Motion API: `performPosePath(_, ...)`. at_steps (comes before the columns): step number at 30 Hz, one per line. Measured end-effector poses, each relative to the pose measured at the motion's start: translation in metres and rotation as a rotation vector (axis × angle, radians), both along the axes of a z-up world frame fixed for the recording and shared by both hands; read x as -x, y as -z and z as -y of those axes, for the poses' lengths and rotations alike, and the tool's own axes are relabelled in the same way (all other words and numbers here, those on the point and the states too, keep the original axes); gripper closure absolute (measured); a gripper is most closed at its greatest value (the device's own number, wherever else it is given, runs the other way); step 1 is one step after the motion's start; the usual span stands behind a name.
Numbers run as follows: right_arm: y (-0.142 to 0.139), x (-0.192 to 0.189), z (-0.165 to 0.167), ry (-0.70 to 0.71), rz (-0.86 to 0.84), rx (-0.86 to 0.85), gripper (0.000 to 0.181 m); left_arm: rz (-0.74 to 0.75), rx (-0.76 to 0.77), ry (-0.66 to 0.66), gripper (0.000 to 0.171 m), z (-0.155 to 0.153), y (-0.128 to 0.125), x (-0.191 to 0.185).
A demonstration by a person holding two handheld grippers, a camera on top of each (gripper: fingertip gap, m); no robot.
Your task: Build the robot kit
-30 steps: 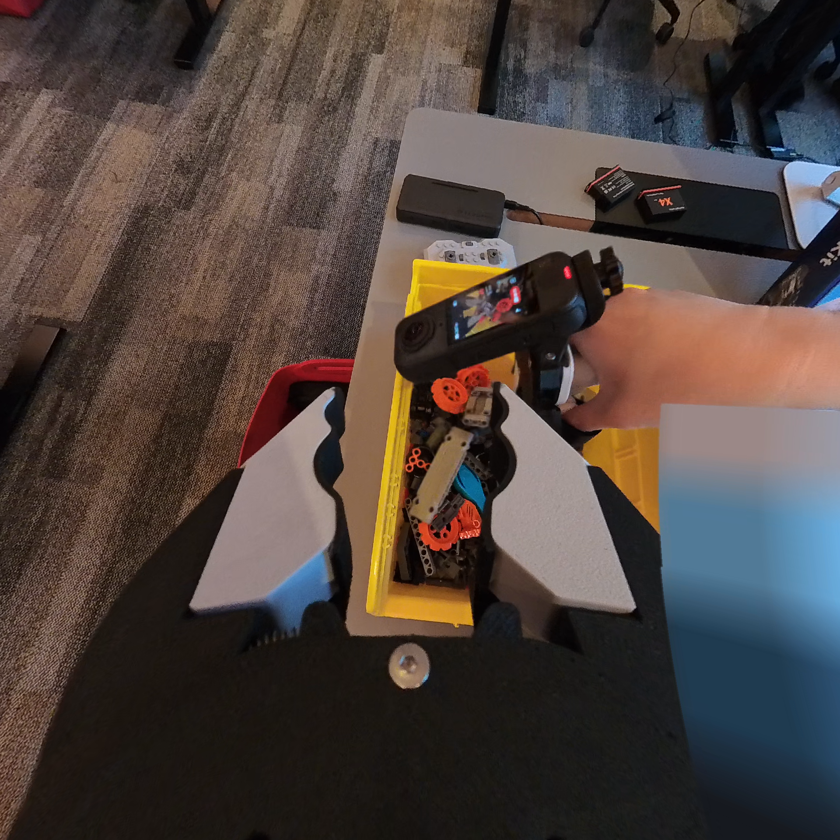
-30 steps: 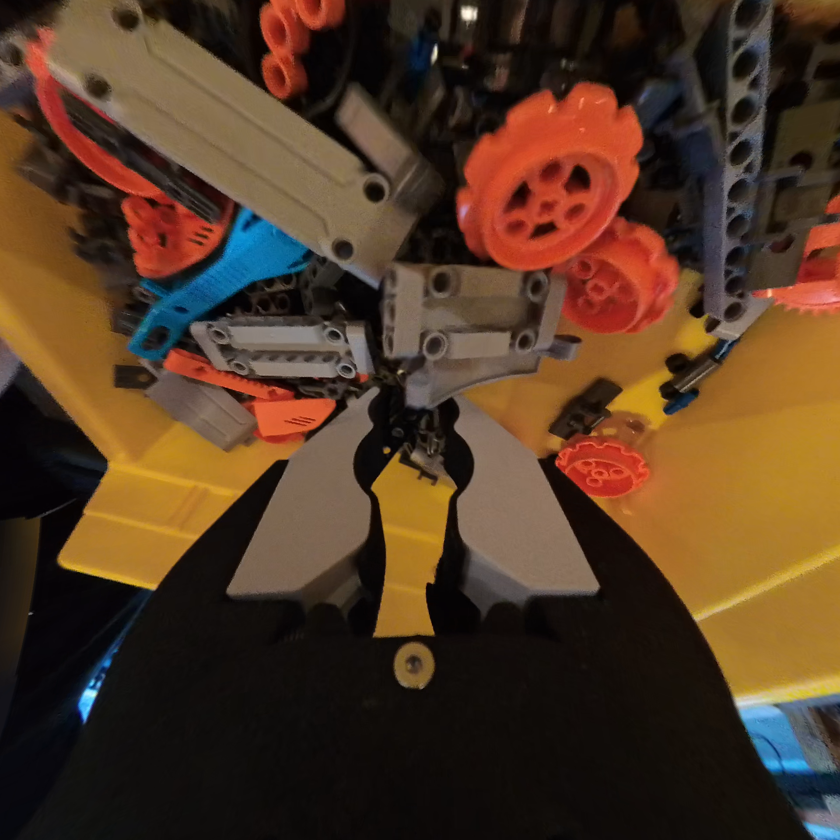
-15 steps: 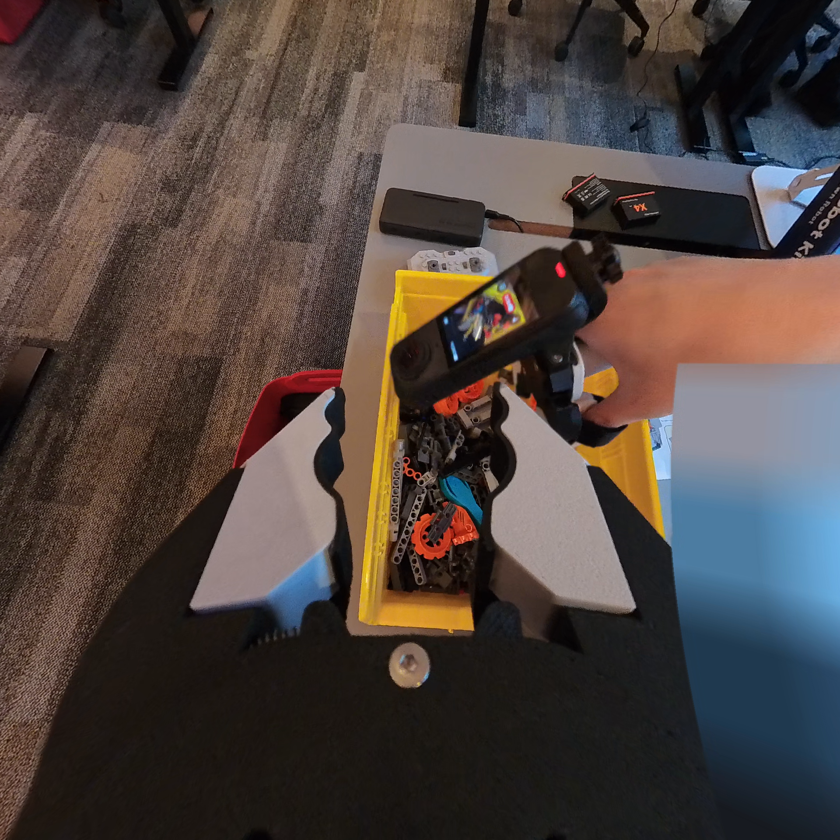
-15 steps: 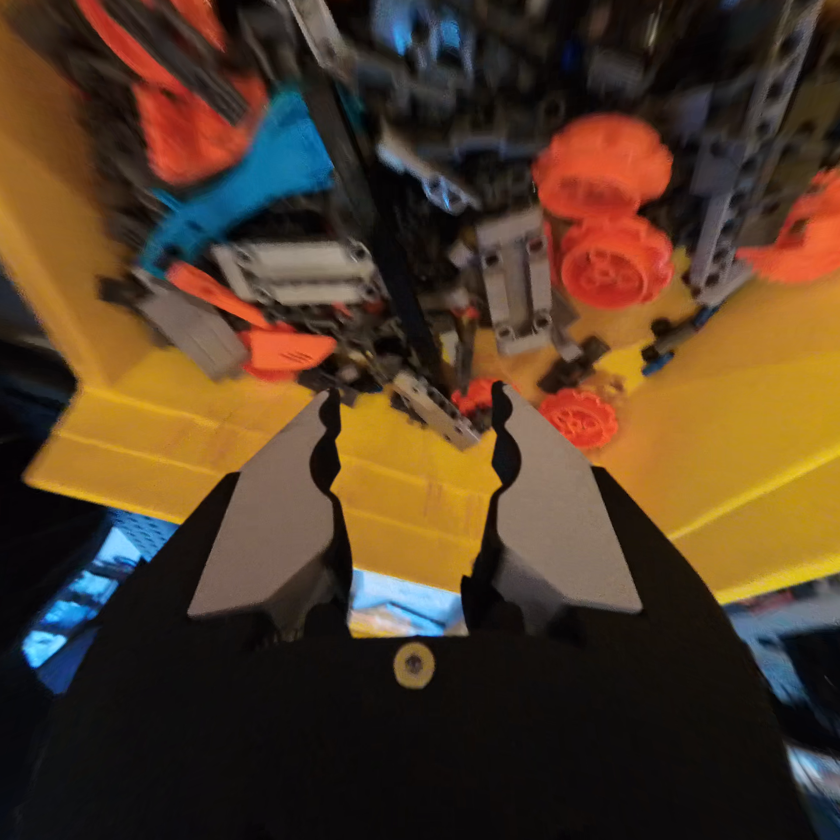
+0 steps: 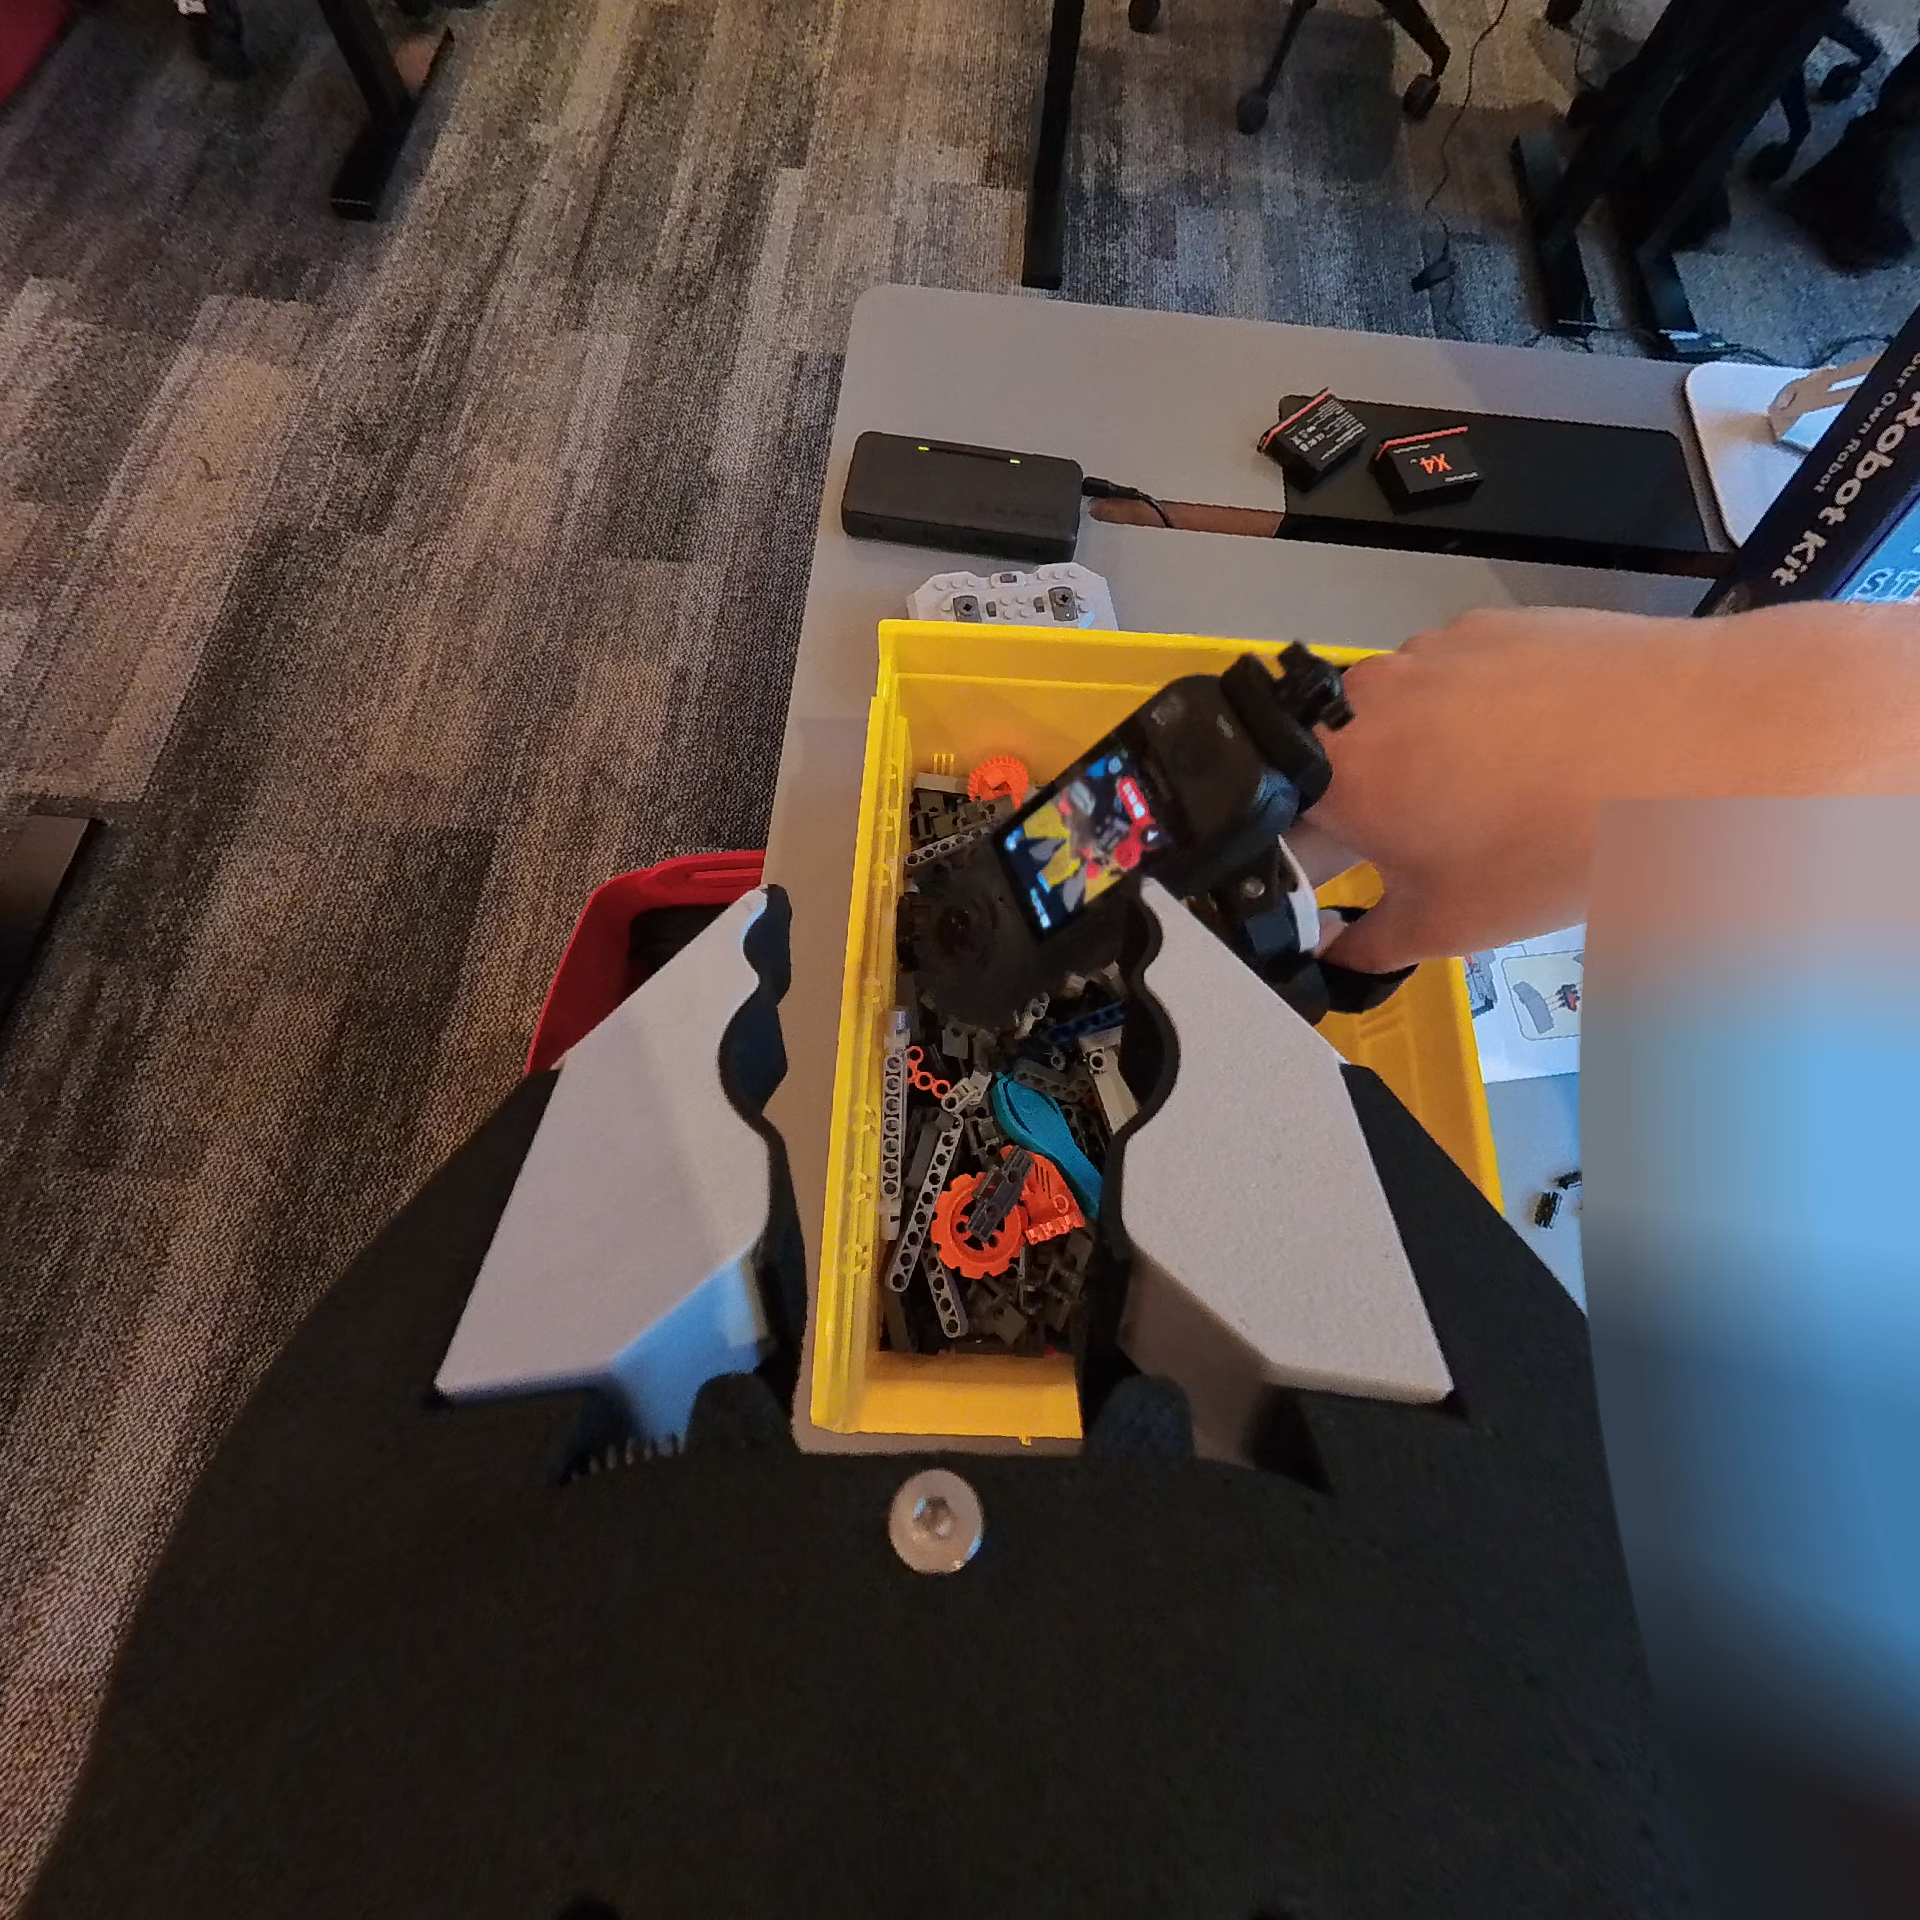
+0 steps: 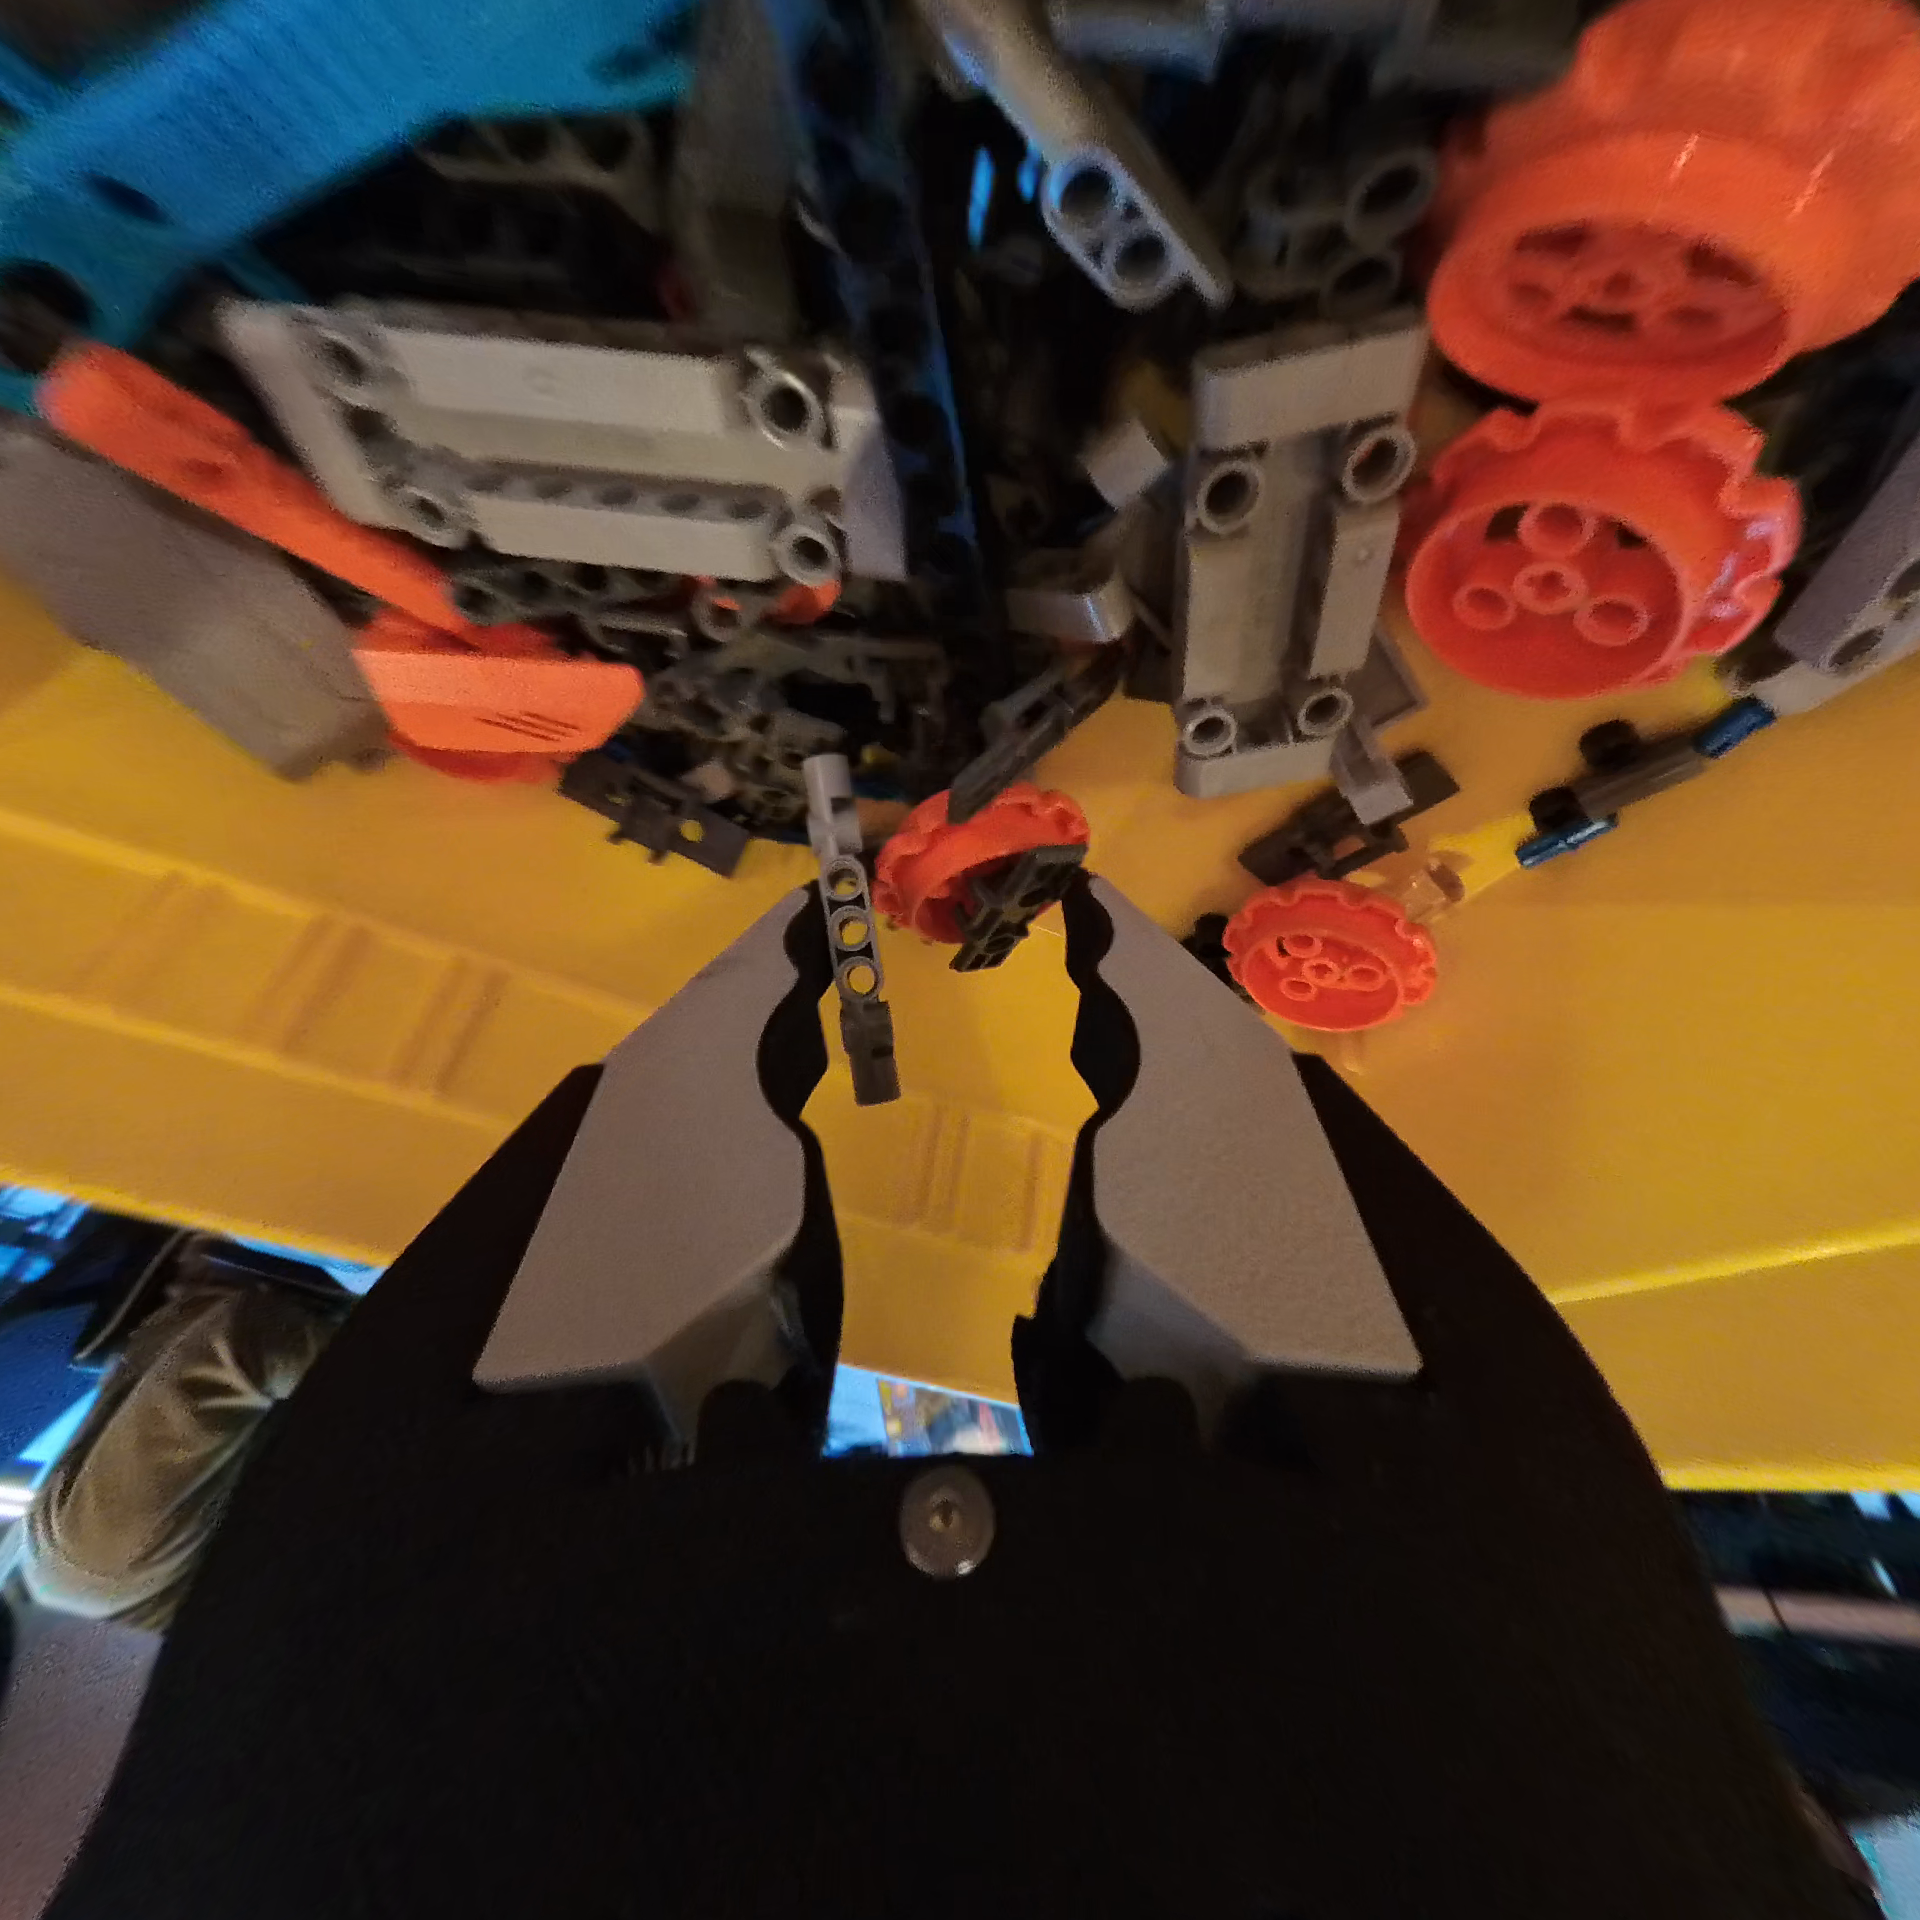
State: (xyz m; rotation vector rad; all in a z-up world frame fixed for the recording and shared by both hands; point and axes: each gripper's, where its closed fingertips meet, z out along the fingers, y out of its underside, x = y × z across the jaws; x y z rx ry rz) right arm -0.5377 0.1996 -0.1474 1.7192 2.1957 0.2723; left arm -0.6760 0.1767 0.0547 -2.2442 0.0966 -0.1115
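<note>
**Fingers spread over loose parts in a yellow bin**

Right gripper (image 6: 940, 914) fingers, clenched on a grey part a second ago, now stand parted and hold nothing. A grey beam (image 6: 854, 940) lies just inside the left finger, an orange wheel (image 6: 977, 862) between the tips. Pose: dipped steeply into the bin (image 6: 1558, 1091). Left gripper (image 5: 951, 966) hangs released above the bin, unchanged.

Grey-brown patchwork carpet (image 5: 416, 520) left and far; black furniture legs (image 5: 1044, 145) far; grey surface (image 5: 1039, 374) right.
</note>
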Motion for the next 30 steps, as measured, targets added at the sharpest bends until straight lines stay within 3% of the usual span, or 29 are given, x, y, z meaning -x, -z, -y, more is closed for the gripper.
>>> performPosePath(6,-0.028,0.037,0.026,0.064,-0.166,0.152,0.138,0.002,-0.002,-0.002,0.11,0.0,-0.001,0.0)
performPosePath(12,-0.028,0.05,0.016,0.072,-0.235,0.121,0.138,0.0,-0.003,0.01,0.11,0.0,-0.001,-0.002)
performPosePath(18,-0.036,0.08,0.016,0.181,-0.398,0.197,0.138,0.006,-0.007,0.009,0.11,0.0,-0.001,-0.002)
performPosePath(20,-0.034,0.077,0.007,0.179,-0.381,0.161,0.138,0.005,-0.007,0.013,0.11,0.0,-0.001,-0.002)
performPosePath(24,-0.029,0.062,-0.036,0.109,-0.362,-0.065,0.138,0.002,0.003,0.019,0.11,0.0,0.001,-0.004)
performPosePath(30,-0.022,0.021,-0.06,-0.054,-0.199,-0.162,0.138,0.005,0.002,0.018,0.111,0.0,0.001,-0.004)
